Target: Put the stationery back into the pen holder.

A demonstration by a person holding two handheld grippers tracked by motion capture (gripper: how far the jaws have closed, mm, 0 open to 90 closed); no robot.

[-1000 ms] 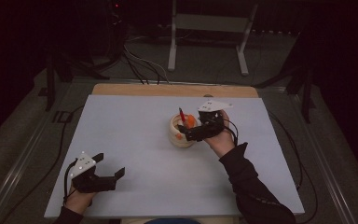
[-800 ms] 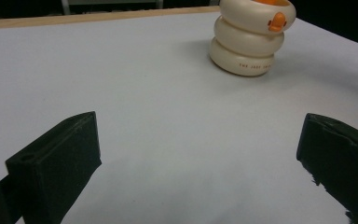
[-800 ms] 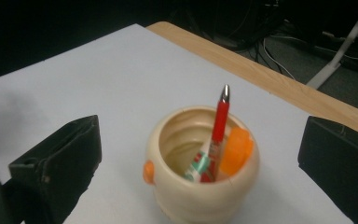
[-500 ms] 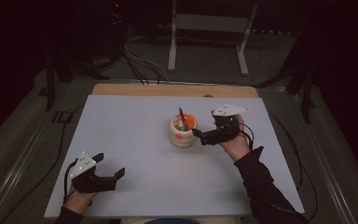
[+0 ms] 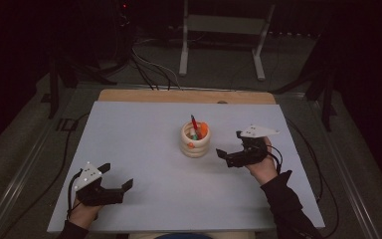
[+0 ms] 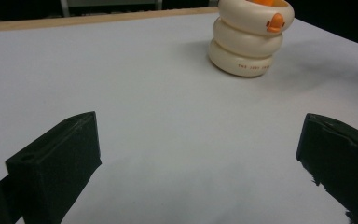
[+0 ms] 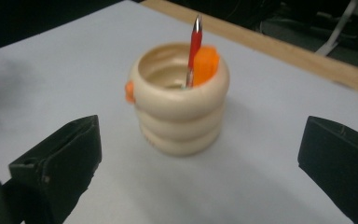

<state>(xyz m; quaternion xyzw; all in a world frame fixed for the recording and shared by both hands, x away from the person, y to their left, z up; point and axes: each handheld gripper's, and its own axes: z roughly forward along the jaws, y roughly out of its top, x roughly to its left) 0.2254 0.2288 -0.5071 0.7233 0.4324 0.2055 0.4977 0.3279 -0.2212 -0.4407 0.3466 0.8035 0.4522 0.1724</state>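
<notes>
A cream ringed pen holder (image 5: 195, 141) (image 7: 180, 105) (image 6: 248, 40) stands upright near the middle of the white table top. A red pen (image 5: 193, 124) (image 7: 194, 49) and an orange piece (image 7: 205, 63) stick up out of it. My right gripper (image 5: 229, 147) hovers just right of the holder, open and empty, its jaws wide apart and pointing at the holder. My left gripper (image 5: 115, 178) rests low near the front left of the table, open with nothing between its jaws; the holder lies far ahead of it.
The white table top (image 5: 144, 134) has a wooden strip (image 5: 184, 96) along its far edge. Cables (image 5: 149, 64) and a metal stand (image 5: 224, 30) lie on the dark floor beyond. Rails (image 5: 20, 174) run along both sides of the table.
My right gripper has drawn back from the top of the holder to the right and toward the person, and now stands open. The pen stays in the holder. The left gripper has not moved.
</notes>
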